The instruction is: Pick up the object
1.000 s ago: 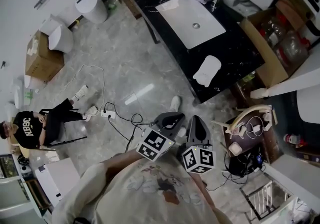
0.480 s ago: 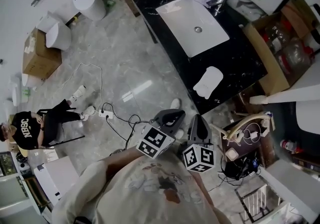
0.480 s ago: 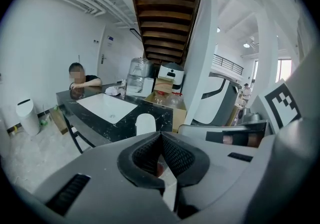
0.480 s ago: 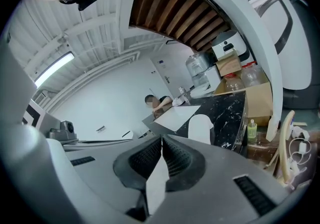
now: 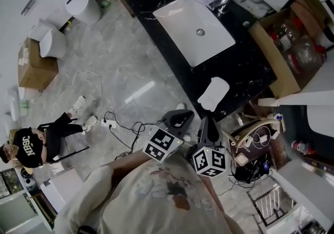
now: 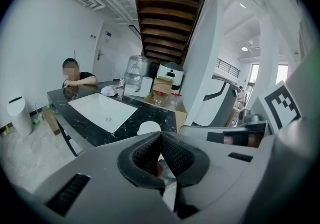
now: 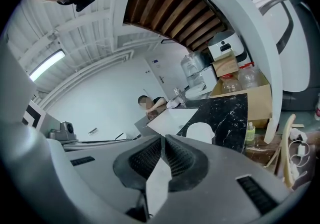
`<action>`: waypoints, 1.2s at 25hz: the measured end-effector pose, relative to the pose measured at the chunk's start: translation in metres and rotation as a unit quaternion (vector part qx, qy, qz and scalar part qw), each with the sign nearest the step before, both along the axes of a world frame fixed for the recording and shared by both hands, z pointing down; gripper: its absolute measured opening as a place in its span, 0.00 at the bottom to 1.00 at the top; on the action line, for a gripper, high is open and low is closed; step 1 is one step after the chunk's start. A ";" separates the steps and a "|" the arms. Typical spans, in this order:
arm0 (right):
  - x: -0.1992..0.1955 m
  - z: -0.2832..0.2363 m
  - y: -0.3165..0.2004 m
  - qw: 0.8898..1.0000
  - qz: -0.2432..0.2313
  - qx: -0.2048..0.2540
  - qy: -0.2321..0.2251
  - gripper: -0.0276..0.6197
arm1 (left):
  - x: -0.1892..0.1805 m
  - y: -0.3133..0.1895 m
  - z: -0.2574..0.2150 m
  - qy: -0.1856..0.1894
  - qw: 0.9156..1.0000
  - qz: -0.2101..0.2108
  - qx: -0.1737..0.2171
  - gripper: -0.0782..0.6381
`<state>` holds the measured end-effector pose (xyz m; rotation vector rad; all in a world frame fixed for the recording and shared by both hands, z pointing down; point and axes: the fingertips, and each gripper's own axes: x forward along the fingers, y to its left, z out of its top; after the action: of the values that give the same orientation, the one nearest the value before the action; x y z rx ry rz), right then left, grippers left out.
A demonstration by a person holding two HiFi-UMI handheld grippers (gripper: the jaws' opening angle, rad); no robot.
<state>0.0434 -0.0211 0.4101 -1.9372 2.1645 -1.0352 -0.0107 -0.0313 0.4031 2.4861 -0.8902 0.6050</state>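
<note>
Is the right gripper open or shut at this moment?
Shut. The right gripper has its pads touching at the tips, with nothing between them.

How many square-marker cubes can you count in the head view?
2. One marker cube sits on the left claw, the other on the right claw, side by side at the picture's lower middle. None seems hidden.

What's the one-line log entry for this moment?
phase: pre-reach | left gripper: shut, empty | right gripper: shut, empty | flat white rounded object: on black marble counter, untouched
</note>
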 end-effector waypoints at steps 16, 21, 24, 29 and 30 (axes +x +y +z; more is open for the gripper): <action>0.000 0.004 -0.072 0.997 0.065 -0.006 0.047 0.07 | 0.000 -0.082 0.006 0.032 0.998 0.060 -0.005 0.12; -0.008 0.007 -0.080 0.995 0.086 -0.006 0.047 0.07 | 0.000 -0.088 0.012 0.032 0.995 0.094 -0.007 0.12; -0.003 0.008 -0.078 0.994 0.103 -0.010 0.037 0.07 | 0.001 -0.091 0.012 0.030 0.995 0.100 -0.008 0.12; 0.000 0.011 -0.082 0.993 0.108 -0.019 0.042 0.07 | 0.005 -0.094 0.014 0.019 0.994 0.111 -0.012 0.12; 0.001 0.011 -0.082 0.993 0.107 -0.018 0.045 0.07 | 0.006 -0.094 0.015 0.018 0.993 0.113 -0.012 0.12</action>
<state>0.0441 -0.1035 0.4208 -2.2130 1.9364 -0.9760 -0.0048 -0.1255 0.4179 2.5865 -0.5875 0.6379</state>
